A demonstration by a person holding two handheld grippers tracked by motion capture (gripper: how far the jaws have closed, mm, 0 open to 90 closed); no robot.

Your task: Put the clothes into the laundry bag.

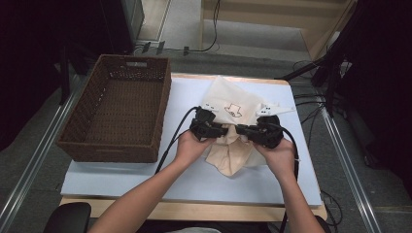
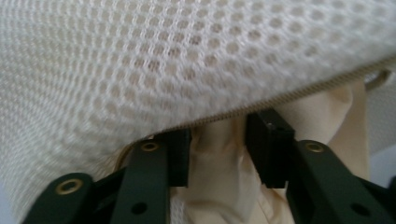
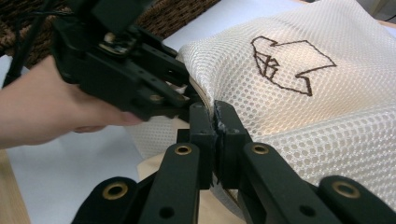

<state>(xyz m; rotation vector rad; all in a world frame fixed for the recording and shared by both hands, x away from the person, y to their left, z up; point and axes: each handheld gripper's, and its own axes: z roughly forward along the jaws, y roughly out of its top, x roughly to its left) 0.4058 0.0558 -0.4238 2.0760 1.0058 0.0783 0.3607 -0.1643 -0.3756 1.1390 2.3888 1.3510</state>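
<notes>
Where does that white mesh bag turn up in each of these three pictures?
High view: mesh bag at table centre, beyond both grippers.
Left gripper view: covers the upper picture, above the jaws.
Right gripper view: right half, bearing a brown outline drawing.
Shared landmark: its zipper edge.

On the bench (image 1: 145,174) before you, the basket (image 1: 116,114) stands at left. To its right lies the mesh bag (image 1: 238,104), with the cloth (image 1: 231,155) emerging from its near edge. Your left tool (image 1: 221,130) and right tool (image 1: 245,131) meet at that edge, side by side.
</notes>
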